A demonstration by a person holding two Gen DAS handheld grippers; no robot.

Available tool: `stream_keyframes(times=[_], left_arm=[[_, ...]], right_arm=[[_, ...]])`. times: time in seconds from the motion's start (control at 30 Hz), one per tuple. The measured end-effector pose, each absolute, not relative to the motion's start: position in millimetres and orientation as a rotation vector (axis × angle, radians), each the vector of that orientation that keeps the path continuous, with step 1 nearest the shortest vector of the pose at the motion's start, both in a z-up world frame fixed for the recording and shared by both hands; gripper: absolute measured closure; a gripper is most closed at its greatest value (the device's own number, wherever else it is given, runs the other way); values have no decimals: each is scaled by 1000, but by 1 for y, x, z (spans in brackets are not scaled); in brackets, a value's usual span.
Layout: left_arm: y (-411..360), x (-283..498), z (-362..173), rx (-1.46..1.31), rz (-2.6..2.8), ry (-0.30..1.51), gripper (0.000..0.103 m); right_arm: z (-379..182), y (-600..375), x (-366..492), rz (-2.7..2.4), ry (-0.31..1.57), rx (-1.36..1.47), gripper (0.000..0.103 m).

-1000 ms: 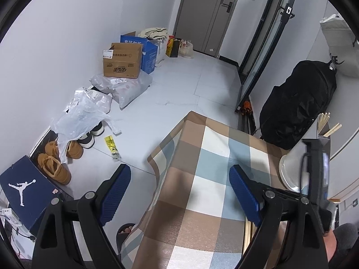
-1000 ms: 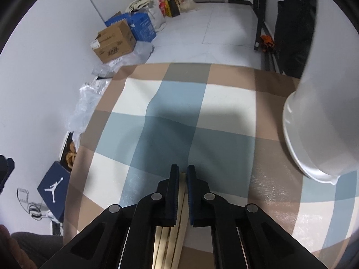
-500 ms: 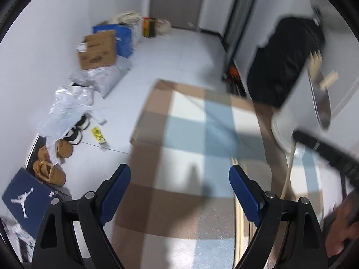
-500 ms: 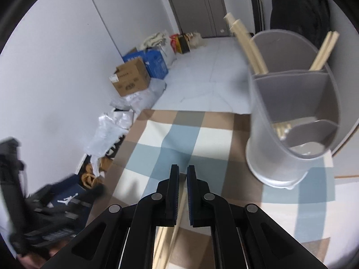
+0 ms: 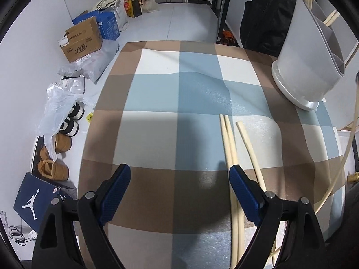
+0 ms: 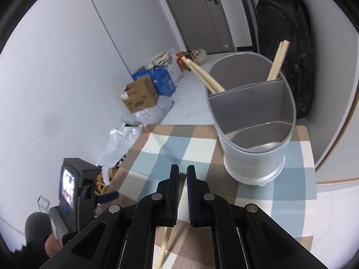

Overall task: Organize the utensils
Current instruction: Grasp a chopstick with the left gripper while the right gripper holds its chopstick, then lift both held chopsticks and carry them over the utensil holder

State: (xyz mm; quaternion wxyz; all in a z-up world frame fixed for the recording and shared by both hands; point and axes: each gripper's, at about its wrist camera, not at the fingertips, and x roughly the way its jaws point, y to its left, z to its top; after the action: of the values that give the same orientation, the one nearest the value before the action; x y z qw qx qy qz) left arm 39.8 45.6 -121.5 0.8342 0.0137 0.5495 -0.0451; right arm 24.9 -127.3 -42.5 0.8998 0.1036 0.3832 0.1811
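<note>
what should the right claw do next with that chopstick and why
Probably carry it over the holder and lower it, tip first, into a compartment. The right claw is shut on a chopstick, raised off the table short of the holder, whose rear compartments already hold chopsticks. The left claw is open over three more on the cloth.

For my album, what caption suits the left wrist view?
Open left gripper hovers over a checked tablecloth beside loose chopsticks, grey utensil holder behind.
</note>
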Motion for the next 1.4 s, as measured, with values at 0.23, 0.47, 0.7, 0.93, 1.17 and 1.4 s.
stream_keyframes(times=[0.23,0.47,0.7,0.93,1.17,1.4], left_arm=[[35,41,-129,36,-83,1165,16],[33,48,-130,39,-50,1180,15],[28,63,-131,31,-52,1187,17],[21,72,-129,24,-59,1160,39],[13,77,-125,22,-89,1152,102],[32,75,-118,-98,-72,1125,103]], right_arm=[[-47,-145,17,375,797,259,97],[-43,-155,7,383,775,270,97],[-38,-162,4,386,751,294,97],[-34,-174,3,374,733,318,97],[-33,-175,4,365,730,314,97],[-32,-175,6,356,721,304,97]])
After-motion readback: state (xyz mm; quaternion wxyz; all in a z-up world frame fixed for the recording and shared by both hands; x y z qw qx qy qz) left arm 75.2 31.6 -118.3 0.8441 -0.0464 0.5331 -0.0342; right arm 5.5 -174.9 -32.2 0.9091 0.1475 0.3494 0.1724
